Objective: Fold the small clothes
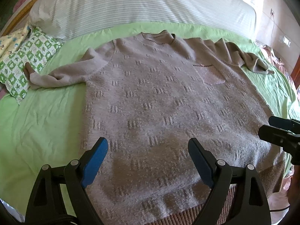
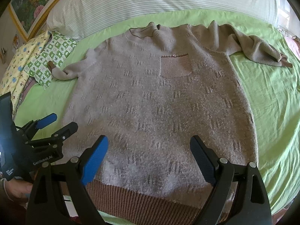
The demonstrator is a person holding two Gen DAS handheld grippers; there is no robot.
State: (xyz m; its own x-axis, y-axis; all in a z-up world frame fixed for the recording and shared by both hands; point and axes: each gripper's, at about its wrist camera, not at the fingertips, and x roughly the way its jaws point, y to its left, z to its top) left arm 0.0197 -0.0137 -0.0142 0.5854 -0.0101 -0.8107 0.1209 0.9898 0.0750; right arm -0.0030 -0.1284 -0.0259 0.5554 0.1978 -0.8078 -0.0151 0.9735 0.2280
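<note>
A beige knit sweater (image 1: 159,101) with a dashed pattern, chest pocket (image 1: 210,74) and brown ribbed hem (image 2: 142,202) lies flat, front up, on the green sheet (image 1: 41,123); it also shows in the right wrist view (image 2: 159,101). Its left sleeve (image 1: 61,75) stretches out to the left. Its right sleeve (image 1: 243,58) lies bunched at the upper right. My left gripper (image 1: 148,157) is open above the lower part of the sweater, toward its left side. My right gripper (image 2: 150,155) is open above the hem area. Neither holds anything.
A white striped duvet (image 1: 142,5) lies across the bed's far side. A green-and-white patterned cloth (image 1: 24,63) and a yellow printed cloth (image 2: 20,65) lie at the left. A framed flower picture (image 2: 31,3) hangs behind. Pink fabric (image 1: 279,60) lies at the right edge.
</note>
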